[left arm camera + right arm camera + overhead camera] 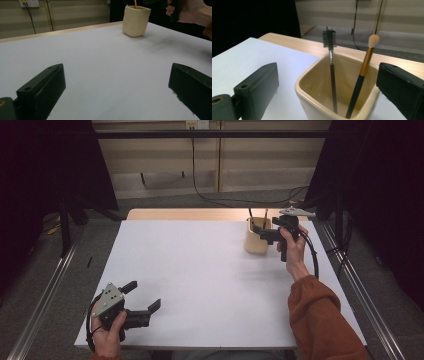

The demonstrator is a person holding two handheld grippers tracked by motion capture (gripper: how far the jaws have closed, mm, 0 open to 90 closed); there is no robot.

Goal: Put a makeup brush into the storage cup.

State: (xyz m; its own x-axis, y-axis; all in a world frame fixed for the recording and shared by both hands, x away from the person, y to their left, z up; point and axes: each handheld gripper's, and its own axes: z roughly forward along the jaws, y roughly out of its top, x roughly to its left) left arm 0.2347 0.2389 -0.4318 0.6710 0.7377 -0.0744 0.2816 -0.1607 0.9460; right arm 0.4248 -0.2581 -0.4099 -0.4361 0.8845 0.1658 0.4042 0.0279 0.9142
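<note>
Two makeup tools stand in the cream cup (312, 100) at the far right of the white surface (200, 270): a black comb-headed brush (331, 65) and a gold-and-black brush with a pale soft tip (364, 67). Both lean inside the cup, handles down, heads well above the rim, the comb brush nearer the middle and the soft brush toward the right wall as the right gripper view shows them. They stand apart from each other.

The right gripper (265, 231) hangs at the cup, held in a hand with an orange sleeve (320, 320) behind it. Its jaws are spread wide, one on either side of the cup's mouth, and nothing is pinched between them; neither pad touches a brush or the cup wall, as far as I can see. A black cable (312, 252) loops back from it along the forearm.

Over at the near left corner, the left gripper (145, 300) rests low over the surface in the other hand (107, 335), well apart from the cup. Its jaws gape too, with only bare white surface between them, and they point across toward the cup (135, 21) in the distance.

Beyond the surface's far edge a strip of pale wood (190, 214) shows, with grey floor and a trailing wire (200, 190) behind.
</note>
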